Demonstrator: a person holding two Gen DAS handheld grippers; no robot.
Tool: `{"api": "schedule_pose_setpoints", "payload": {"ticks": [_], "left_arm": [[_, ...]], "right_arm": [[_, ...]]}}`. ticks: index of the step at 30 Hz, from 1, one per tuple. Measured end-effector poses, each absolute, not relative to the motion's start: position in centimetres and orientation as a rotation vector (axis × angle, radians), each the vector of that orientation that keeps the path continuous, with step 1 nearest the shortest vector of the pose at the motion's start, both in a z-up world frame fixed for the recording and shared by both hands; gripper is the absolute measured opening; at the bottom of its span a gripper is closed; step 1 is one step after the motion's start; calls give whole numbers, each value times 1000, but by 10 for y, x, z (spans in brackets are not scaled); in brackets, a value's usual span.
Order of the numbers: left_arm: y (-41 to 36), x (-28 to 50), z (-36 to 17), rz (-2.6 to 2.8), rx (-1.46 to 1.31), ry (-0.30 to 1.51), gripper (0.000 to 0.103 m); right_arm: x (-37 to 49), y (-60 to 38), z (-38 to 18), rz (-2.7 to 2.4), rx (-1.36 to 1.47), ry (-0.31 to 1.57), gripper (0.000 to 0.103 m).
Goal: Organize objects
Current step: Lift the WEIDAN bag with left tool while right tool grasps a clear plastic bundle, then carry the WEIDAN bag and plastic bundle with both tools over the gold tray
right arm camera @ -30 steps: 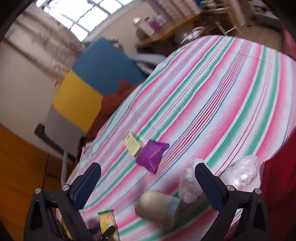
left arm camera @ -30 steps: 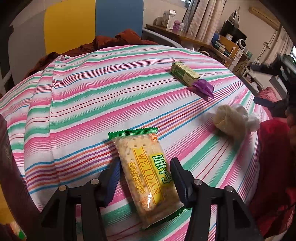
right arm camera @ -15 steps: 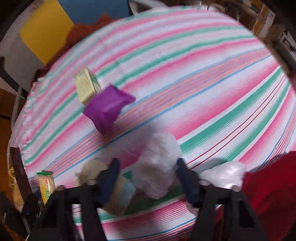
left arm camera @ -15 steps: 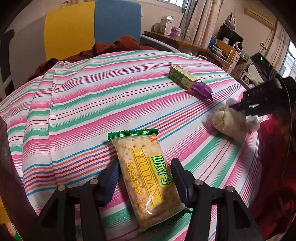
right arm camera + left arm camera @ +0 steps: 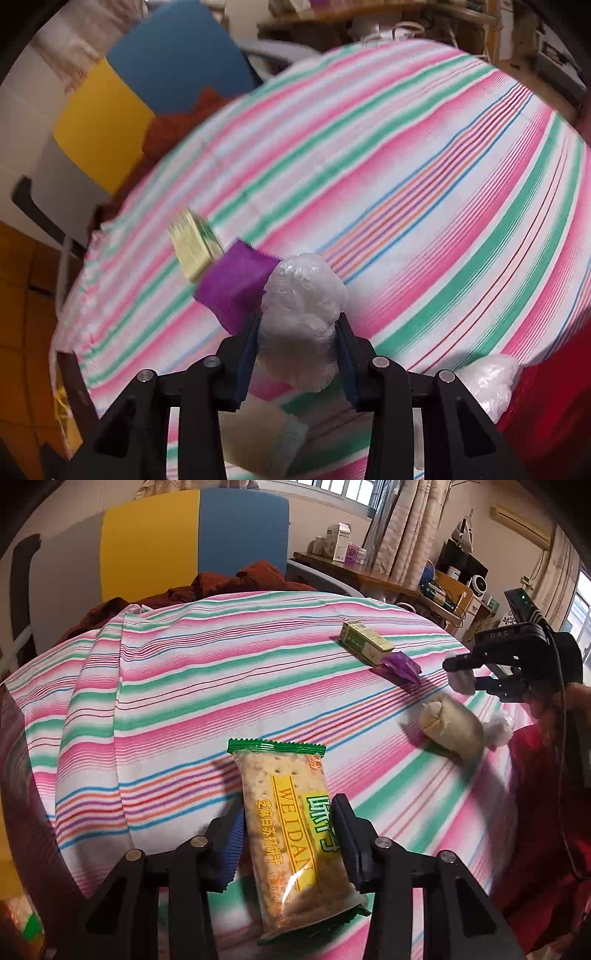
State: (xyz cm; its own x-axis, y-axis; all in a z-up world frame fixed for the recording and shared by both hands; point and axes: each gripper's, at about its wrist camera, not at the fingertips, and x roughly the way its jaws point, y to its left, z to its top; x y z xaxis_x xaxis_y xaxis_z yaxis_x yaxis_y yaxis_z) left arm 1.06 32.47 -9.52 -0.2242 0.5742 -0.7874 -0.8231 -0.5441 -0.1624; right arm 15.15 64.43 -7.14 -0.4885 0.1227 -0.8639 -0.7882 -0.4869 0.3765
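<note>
My left gripper [image 5: 286, 825] is shut on a yellow-green cracker packet [image 5: 291, 834] held over the striped tablecloth [image 5: 177, 686]. My right gripper [image 5: 297, 332] is shut on a crumpled clear plastic wad [image 5: 303, 317], lifted above the cloth; it also shows in the left wrist view [image 5: 461, 674]. A green box [image 5: 365, 642] and a purple packet [image 5: 402, 666] lie side by side at the far right. A beige roll [image 5: 450, 731] lies near the right edge. In the right wrist view, the box [image 5: 194, 249] and purple packet [image 5: 236, 284] sit just beyond the wad.
A second plastic wad [image 5: 491, 376] lies at the cloth's right edge by red fabric [image 5: 554, 406]. A yellow and blue panel [image 5: 192, 535] and rust-coloured cloth [image 5: 236, 581] stand behind the table. A cluttered desk [image 5: 369, 572] is at the back right.
My right gripper closed on the plastic wad and lifted it off the cloth. The left gripper stayed shut on the cracker packet and raised slightly.
</note>
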Motion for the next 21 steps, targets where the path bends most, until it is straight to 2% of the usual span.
{"api": "schedule_pose_setpoints", "payload": {"ticks": [11, 21], "left_arm": [[285, 29, -45, 1944, -934, 286, 44], [230, 21, -3, 2070, -875, 174, 44]], "right_arm": [[166, 647, -45, 2147, -863, 1066, 40], [139, 589, -3, 2368, -928, 974, 40]]}}
